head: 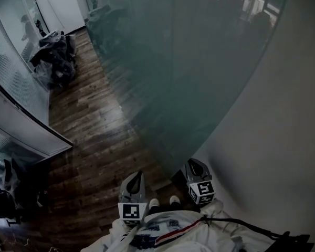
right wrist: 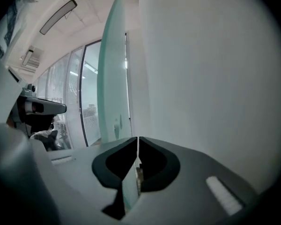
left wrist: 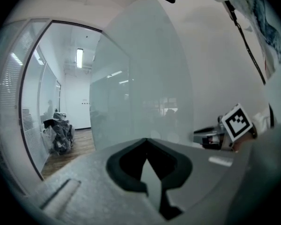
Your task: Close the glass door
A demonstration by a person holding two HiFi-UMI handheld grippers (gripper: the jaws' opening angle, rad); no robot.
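The glass door (head: 189,62) is a tall teal-tinted pane that stands swung open, close along the white wall (head: 283,114) on the right. In the left gripper view the glass door (left wrist: 145,78) fills the middle. The right gripper view sees the glass door (right wrist: 113,78) nearly edge-on, with a round fitting (right wrist: 116,124) low on it. My left gripper (head: 138,178) is held low in front of my body, jaws shut and empty. My right gripper (head: 198,168) is beside it, near the door's closest bottom corner, also shut with nothing between its tips.
Dark wooden floor (head: 94,140) runs ahead on the left. A glass partition with a dark frame (head: 31,119) lines the left side. A heap of dark bags (head: 55,56) lies at the far end. My shoes (head: 163,202) show between the grippers.
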